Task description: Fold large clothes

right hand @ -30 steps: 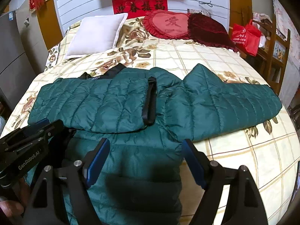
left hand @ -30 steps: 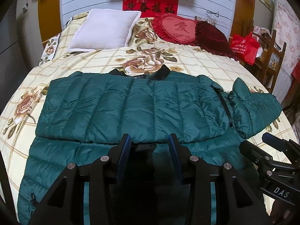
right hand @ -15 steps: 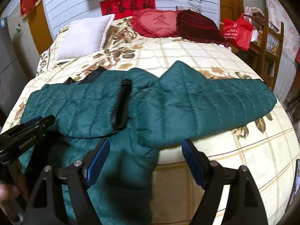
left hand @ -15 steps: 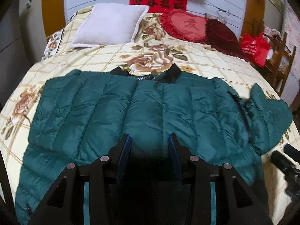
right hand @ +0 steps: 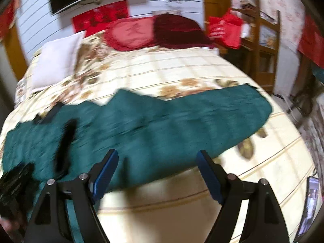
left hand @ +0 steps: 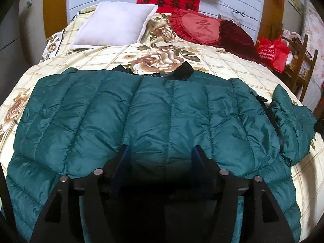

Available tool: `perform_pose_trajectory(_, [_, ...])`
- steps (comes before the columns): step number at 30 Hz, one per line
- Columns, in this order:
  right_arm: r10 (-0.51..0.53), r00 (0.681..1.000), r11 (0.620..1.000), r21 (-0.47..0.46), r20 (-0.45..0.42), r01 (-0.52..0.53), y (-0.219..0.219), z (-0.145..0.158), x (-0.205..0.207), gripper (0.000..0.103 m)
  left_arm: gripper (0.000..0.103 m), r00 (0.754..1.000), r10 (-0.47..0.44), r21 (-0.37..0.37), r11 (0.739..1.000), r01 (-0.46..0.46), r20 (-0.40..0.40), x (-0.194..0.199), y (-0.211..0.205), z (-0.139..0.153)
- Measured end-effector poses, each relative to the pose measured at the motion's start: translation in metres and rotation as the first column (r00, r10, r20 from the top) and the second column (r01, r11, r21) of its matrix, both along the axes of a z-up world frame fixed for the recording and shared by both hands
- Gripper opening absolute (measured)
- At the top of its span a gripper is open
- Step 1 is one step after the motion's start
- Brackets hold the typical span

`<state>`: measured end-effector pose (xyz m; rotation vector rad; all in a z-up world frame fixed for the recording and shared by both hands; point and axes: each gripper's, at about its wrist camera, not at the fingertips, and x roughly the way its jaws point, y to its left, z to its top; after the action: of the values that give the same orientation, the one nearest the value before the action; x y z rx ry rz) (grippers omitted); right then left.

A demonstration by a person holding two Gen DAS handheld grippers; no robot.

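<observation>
Left wrist view: left gripper [left hand: 160, 151] jaws opening, padded fold bulging between them, pads seemingly off it; green down jacket [left hand: 141, 113] spread crosswise on bed [left hand: 222, 64].
Right wrist view: right gripper [right hand: 157, 172] released, jaws opening; outstretched sleeve [right hand: 192, 119] ahead, long axis running right; nearer this hand.
Change: left jaws wider; right gripper swung toward sleeve.

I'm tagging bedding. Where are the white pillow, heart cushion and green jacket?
white pillow [left hand: 116, 25]: left wrist view, its middle.
heart cushion [left hand: 199, 28]: left wrist view, its centre.
green jacket [left hand: 162, 111]: left wrist view, quilted back.
</observation>
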<state>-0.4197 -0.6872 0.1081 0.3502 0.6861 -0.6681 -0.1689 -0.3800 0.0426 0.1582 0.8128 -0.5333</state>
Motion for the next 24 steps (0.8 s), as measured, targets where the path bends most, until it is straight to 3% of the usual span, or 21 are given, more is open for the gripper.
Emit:
perform_pose_trajectory(5, [-0.146,0.989,0.989,0.013,-0.026,0.146,-0.064,-0.009,-0.013,0.087,0.075,0.999,-0.023,-0.040,0.999,0.022,-0.024,0.003,0.004,-0.001])
perform_pose_trajectory(13, [-0.360,0.933,0.922,0.146,-0.008,0.357,-0.149,-0.036,-0.034,0.087,0.075,0.999,-0.024,-0.075,0.997,0.021,-0.040,0.007,0.009,-0.002])
perform_pose_trajectory(19, [-0.432,0.902,0.886,0.185,-0.005,0.425,-0.179,-0.054,-0.034,0.088,0.075,0.999,-0.025,-0.081,0.996,0.021,-0.042,0.007,0.009,-0.002])
perform_pose_trajectory(22, [-0.419,0.908,0.896,0.173,0.019,0.410,-0.182,-0.054,-0.024,0.089,0.075,0.999,-0.025,-0.080,0.997,0.021,-0.042,0.007,0.009,-0.003])
perform_pose_trajectory(23, [-0.412,0.911,0.900,0.165,0.024,0.403,-0.184,-0.055,-0.020,0.088,0.075,0.999,-0.025,-0.080,0.997,0.021,-0.042,0.007,0.009,-0.003])
perform_pose_trajectory(24, [-0.398,0.917,0.908,0.158,0.035,0.388,-0.183,-0.054,-0.017,0.079,0.075,0.999,-0.025,-0.080,0.997,0.021,-0.042,0.007,0.009,-0.003])
